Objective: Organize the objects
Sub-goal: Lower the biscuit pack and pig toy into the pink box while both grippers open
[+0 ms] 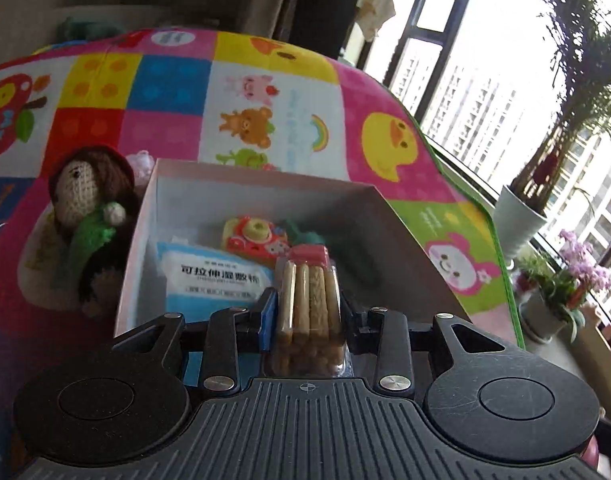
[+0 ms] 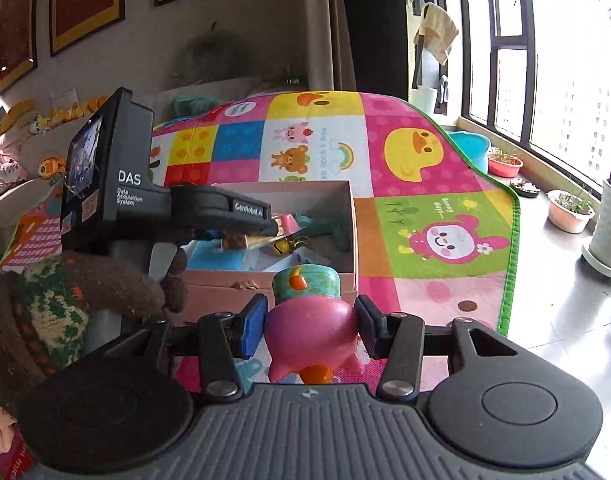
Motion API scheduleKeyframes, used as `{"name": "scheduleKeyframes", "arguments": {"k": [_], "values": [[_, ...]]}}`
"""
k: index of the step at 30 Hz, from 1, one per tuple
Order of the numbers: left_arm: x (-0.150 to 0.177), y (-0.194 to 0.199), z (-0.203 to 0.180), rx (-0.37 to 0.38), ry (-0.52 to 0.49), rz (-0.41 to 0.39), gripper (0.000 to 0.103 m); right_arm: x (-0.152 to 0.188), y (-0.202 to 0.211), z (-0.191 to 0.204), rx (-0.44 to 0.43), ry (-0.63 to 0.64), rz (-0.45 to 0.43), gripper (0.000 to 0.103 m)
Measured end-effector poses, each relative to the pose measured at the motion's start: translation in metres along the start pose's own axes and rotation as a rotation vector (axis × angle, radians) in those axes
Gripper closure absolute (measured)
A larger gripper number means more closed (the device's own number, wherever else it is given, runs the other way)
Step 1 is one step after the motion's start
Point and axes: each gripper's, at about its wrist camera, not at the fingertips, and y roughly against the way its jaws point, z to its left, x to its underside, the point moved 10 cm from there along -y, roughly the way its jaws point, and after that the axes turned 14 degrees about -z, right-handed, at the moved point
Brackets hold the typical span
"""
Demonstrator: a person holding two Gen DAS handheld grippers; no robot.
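A: Where's the box (image 2: 305,196)?
B: Dead ahead of both. The left gripper (image 1: 308,304), clamped on a biscuit pack (image 1: 309,300) lying lengthwise along its fingers, hangs over it and is nearer. The right gripper (image 2: 310,322) pinches a pink toy (image 2: 309,328), just short of the near wall.
A: Hidden?
B: The left gripper's body covers part of the box's contents.

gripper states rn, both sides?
Left gripper: shut on clear pack of biscuit sticks.
Right gripper: shut on pink toy.
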Motion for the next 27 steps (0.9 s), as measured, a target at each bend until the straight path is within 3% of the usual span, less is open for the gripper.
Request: {"name": "scheduleKeyframes", "arguments": {"k": [6, 13, 17, 20, 27], "values": [[-0.006, 0.051, 0.017, 0.069, 0.064, -0.041, 0.065, -0.003, -0.011, 0.003, -0.001, -0.009, -0.008, 0.055], [-0.020, 0.104, 0.050, 0.052, 0.111, -0.129, 0.066, -0.035, -0.049, 0.008, -0.013, -0.005, -0.046, 0.055], [-0.019, 0.119, 0.072, 0.009, 0.103, -0.136, 0.066, -0.044, -0.087, 0.009, -0.001, -0.008, -0.027, 0.055], [-0.016, 0.124, 0.095, -0.047, 0.124, -0.137, 0.066, -0.034, -0.107, 0.009, 0.027, 0.014, 0.003, 0.045], [-0.006, 0.142, 0.168, -0.203, 0.162, -0.146, 0.066, -0.015, -0.081, 0.024, 0.052, 0.088, -0.028, 0.030]]}}
